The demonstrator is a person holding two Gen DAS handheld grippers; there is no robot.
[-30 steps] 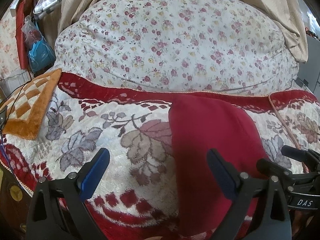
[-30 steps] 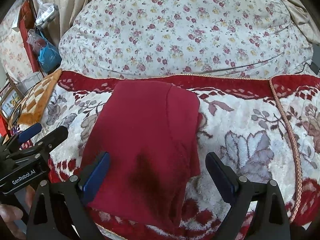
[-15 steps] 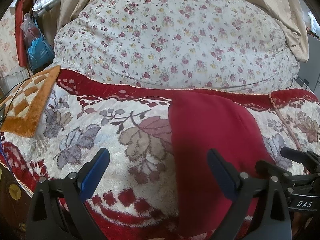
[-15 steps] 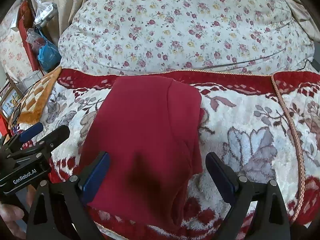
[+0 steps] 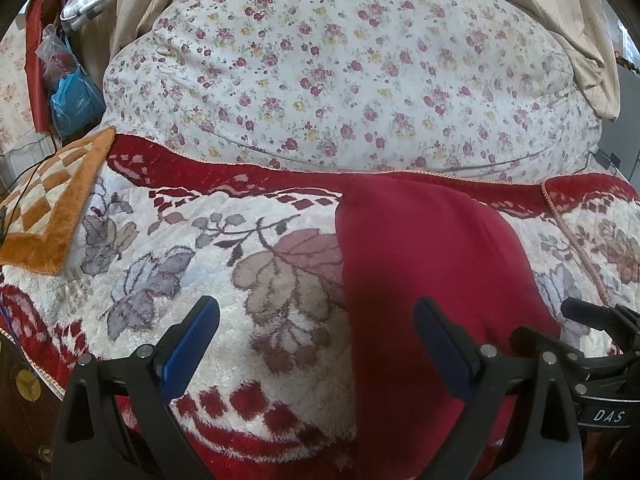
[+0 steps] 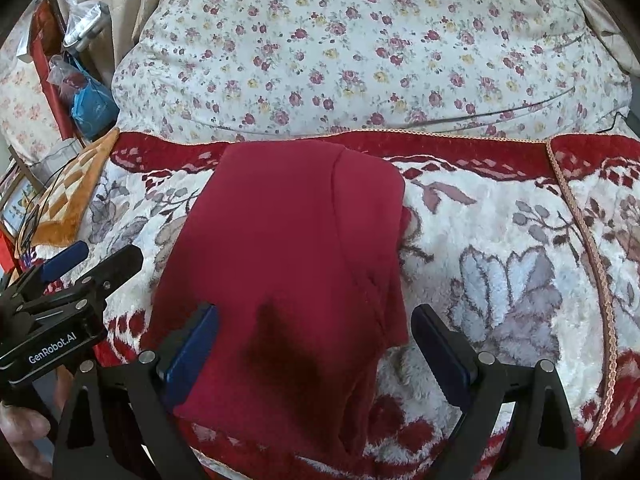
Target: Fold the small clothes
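A dark red garment [image 6: 288, 248] lies folded lengthwise on a plush red-and-white floral blanket [image 6: 500, 240], one layer lapped over the other with a seam running down it. My right gripper [image 6: 316, 354] hovers open above its near end, blue pads on either side, holding nothing. In the left wrist view the same garment [image 5: 424, 272] fills the right half. My left gripper [image 5: 316, 350] is open over the blanket [image 5: 160, 240] at the garment's left edge, its right finger above the cloth. The left gripper's body [image 6: 60, 316] shows in the right wrist view, a hand beneath it.
A big floral-print cushion [image 5: 340, 80] rises behind the blanket. An orange checked mat [image 5: 48, 208] lies at the left edge, with plastic bags [image 5: 72, 84] and a cable beyond. Beige curtains [image 5: 560, 20] hang at the back. The blanket's near edge drops off below the grippers.
Both views have drifted slightly, the scene sliding down a little in each. The garment lies unmoved and both grippers stay open.
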